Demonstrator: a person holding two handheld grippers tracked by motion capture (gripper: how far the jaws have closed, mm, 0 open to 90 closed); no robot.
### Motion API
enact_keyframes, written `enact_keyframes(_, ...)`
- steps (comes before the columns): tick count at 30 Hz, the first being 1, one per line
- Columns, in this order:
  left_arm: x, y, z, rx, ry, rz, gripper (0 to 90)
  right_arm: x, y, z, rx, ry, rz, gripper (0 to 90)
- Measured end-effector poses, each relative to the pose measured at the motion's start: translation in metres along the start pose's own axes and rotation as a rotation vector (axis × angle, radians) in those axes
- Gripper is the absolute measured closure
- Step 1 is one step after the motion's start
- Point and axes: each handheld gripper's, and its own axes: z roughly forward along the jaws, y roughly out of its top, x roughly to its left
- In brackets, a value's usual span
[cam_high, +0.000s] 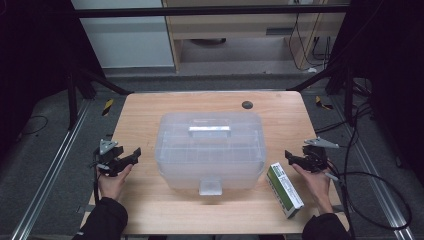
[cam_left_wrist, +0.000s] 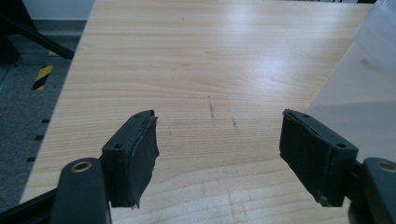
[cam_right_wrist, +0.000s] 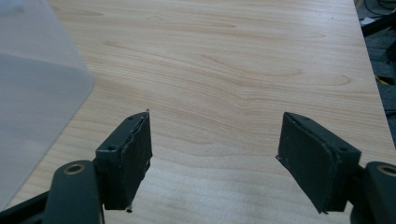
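We can read no text anywhere on the table. The green-and-white box (cam_high: 284, 189) carries print too small for us to make out, and the clear bin (cam_high: 210, 150) shows no label.

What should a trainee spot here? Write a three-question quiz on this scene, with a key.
1. True or false: the left tool grips the clear storage box.
2. The green-and-white carton lies nearest: A the left tool, B the right tool, C equally far from both.
3. Fill in: the jaws of both tools stand ____ with nothing between them.

Key: 1 false; 2 B; 3 open.
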Motion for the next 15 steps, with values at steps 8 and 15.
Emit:
enact_keyframes(8,-0.007,0.007,-0.011,-0.008,-0.006,0.106,30.6,0.006,0.006,-0.017,-0.043,0.020,-0.022,26.4)
enact_keyframes(15,-0.015,0.018,-0.018,-0.045,0.010,0.207,34.2,0.012,0.012,-0.028,-0.077,0.050,-0.041,29.3)
